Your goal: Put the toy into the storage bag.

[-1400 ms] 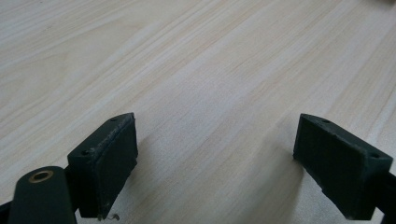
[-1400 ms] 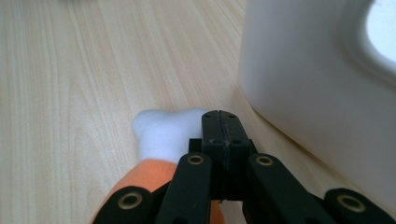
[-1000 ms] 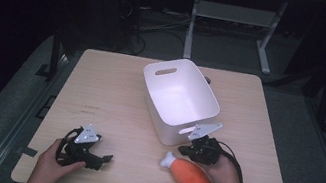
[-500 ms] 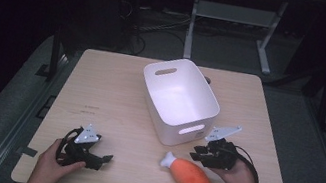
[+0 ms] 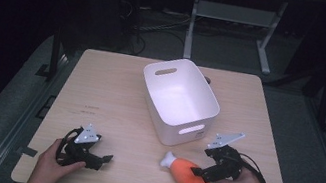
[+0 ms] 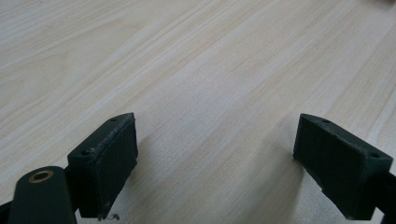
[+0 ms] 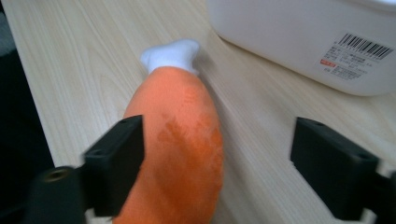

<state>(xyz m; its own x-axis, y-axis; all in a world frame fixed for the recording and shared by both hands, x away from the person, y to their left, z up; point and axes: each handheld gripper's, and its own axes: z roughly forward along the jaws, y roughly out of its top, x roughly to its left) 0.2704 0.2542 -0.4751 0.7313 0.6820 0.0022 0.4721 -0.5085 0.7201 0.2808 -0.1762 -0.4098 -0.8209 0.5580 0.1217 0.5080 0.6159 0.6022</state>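
Note:
An orange plush drumstick (image 5: 187,173) with white ends lies on the wooden table (image 5: 100,90) in front of the white bin (image 5: 184,128). My right gripper (image 5: 201,171) sits at the toy's right side, low over the table. Its jaws have just been opening. In the right gripper view the drumstick (image 7: 180,149) lies against the left jaw and partly in the gap, while the right jaw stands well apart from it, so the right gripper (image 7: 219,154) is open. My left gripper (image 5: 102,160) rests at the front left, open over bare wood (image 6: 210,70).
The white bin (image 7: 299,32) is empty, with handle slots in its end walls and a barcode label (image 7: 357,56) on the near end. The table's front edge runs just below both hands. Dark floor, cables and a metal stand lie beyond the table.
The right hand has shifted right and slightly toward the front, away from the bin's near wall, and its jaws have spread apart. The drumstick and the left hand have stayed put.

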